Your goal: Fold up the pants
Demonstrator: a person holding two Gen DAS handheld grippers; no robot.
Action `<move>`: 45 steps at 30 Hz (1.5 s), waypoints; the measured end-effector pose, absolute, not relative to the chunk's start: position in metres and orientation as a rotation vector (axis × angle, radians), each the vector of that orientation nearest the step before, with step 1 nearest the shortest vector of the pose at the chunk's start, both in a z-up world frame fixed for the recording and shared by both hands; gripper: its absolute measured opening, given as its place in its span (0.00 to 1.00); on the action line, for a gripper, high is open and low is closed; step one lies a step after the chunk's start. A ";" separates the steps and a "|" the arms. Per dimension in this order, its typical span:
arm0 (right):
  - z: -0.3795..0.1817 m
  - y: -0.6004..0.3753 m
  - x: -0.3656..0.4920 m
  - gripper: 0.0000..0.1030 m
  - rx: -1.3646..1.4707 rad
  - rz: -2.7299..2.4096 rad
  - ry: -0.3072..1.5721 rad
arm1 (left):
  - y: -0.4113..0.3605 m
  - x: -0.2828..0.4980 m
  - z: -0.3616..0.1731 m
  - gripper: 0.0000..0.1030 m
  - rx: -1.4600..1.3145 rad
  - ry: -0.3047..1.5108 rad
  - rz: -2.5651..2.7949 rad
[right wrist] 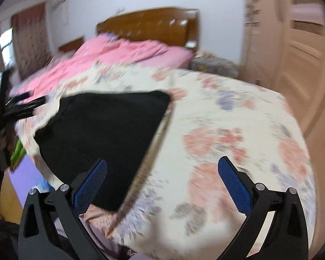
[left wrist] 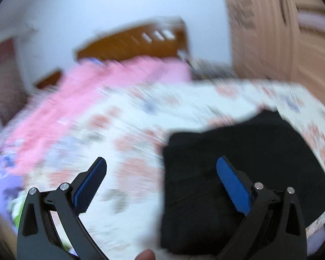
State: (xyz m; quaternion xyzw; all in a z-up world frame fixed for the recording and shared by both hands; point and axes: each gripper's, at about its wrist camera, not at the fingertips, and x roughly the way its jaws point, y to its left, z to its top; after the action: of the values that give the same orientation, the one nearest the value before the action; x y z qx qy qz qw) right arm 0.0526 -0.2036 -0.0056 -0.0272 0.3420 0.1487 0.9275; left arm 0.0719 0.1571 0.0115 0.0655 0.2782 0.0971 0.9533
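Observation:
The black pants (left wrist: 244, 173) lie folded in a compact stack on the flowered bedspread (left wrist: 130, 117), at the right of the left wrist view. My left gripper (left wrist: 161, 164) is open and empty above the bed, its right finger over the pants' left part. In the right wrist view the pants (right wrist: 104, 134) lie at the left, near the bed's corner. My right gripper (right wrist: 162, 165) is open and empty, its left finger over the pants' near edge. The left gripper (right wrist: 15, 108) shows blurred at the far left of that view. Both views are motion-blurred.
A pink quilt (right wrist: 119, 54) lies bunched at the head of the bed before a brown wooden headboard (right wrist: 153, 26). Beige wardrobe doors (right wrist: 292, 54) stand at the right. Purple and green items (right wrist: 21, 169) lie by the bed's near left corner.

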 end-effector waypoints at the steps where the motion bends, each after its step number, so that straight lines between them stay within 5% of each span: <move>1: 0.001 -0.210 0.043 0.96 -0.026 0.289 0.686 | 0.160 0.055 0.022 0.99 0.132 0.518 0.229; 7: 0.014 -0.210 0.011 0.96 0.058 0.303 0.625 | 0.157 -0.019 0.059 0.99 0.136 0.426 0.323; 13: 0.004 -0.160 -0.020 0.96 -0.081 0.311 0.607 | 0.128 -0.046 0.023 0.99 0.064 0.585 0.260; 27: -0.030 -0.111 -0.034 0.96 -0.202 0.331 0.640 | 0.072 -0.036 -0.034 0.99 0.038 0.666 0.159; 45: -0.037 -0.111 -0.031 0.96 -0.192 0.339 0.685 | 0.056 -0.038 -0.035 0.99 0.101 0.657 0.129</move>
State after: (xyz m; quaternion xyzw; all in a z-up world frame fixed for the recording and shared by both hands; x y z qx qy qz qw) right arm -0.0311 -0.1112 -0.0369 -0.0937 0.3337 0.1650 0.9234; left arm -0.0377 0.0563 -0.0345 0.0493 0.3222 0.0633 0.9433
